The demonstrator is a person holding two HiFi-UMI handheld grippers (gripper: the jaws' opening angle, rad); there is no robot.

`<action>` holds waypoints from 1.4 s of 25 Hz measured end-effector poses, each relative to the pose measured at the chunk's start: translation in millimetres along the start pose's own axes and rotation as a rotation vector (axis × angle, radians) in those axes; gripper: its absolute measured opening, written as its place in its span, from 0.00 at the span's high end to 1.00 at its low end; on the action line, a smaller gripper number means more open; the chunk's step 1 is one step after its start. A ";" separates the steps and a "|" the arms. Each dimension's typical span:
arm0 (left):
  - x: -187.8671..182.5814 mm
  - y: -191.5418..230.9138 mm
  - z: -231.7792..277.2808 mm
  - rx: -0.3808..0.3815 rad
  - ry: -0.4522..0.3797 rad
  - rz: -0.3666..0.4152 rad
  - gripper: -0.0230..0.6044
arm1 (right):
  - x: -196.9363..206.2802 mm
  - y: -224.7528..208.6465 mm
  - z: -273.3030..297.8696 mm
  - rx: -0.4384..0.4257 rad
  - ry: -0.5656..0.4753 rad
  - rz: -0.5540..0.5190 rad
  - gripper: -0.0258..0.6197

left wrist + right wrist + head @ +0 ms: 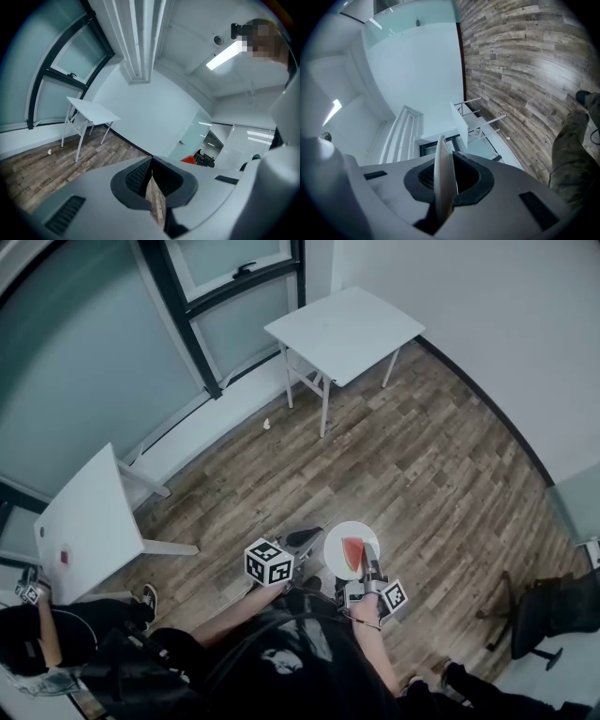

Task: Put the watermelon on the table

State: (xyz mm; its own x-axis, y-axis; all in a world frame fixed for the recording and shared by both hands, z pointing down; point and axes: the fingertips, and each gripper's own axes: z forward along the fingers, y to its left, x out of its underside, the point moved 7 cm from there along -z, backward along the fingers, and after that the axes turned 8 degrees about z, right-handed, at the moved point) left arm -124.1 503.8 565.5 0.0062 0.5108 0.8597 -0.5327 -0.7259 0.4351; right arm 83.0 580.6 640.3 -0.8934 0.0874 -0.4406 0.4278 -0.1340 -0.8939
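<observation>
Right claw [367, 560] grips the plate [337, 536] at its rim, watermelon [352, 556] aboard; left claw [305, 538] closed, empty; bare floor [412, 456] reaches the table [343, 330].

Light: even, bright — ceiling tube [224, 55] glaring up-right of left gripper [151, 169] | Edges: fisheye-bent, dark vignette | Focus: jaw bodies soft

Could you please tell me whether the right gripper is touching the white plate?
Touching. The right gripper view shows the plate edge-on, its rim clamped between the jaws of the right gripper, which are closed against both of its faces.
</observation>
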 end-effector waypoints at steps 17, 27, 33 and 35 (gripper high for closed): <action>-128.2 173.1 97.0 0.037 -0.027 0.035 0.95 | -0.4 47.3 213.9 -0.010 0.011 -0.102 0.91; -174.2 211.7 146.5 0.081 0.048 0.305 0.95 | -9.2 57.7 291.7 0.001 -0.030 -0.095 0.91; -189.1 251.5 175.6 -0.021 0.012 0.293 0.95 | -23.4 63.2 362.9 0.037 0.036 -0.102 0.91; -197.9 269.2 184.4 -0.046 0.011 0.275 0.95 | -27.7 64.5 389.0 0.050 0.068 -0.097 0.91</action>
State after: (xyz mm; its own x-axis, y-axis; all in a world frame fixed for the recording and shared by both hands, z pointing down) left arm -112.6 122.4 561.9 -0.1528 0.3026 0.9408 -0.5506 -0.8166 0.1733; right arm 82.0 185.5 626.8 -0.9181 0.1690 -0.3584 0.3310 -0.1702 -0.9282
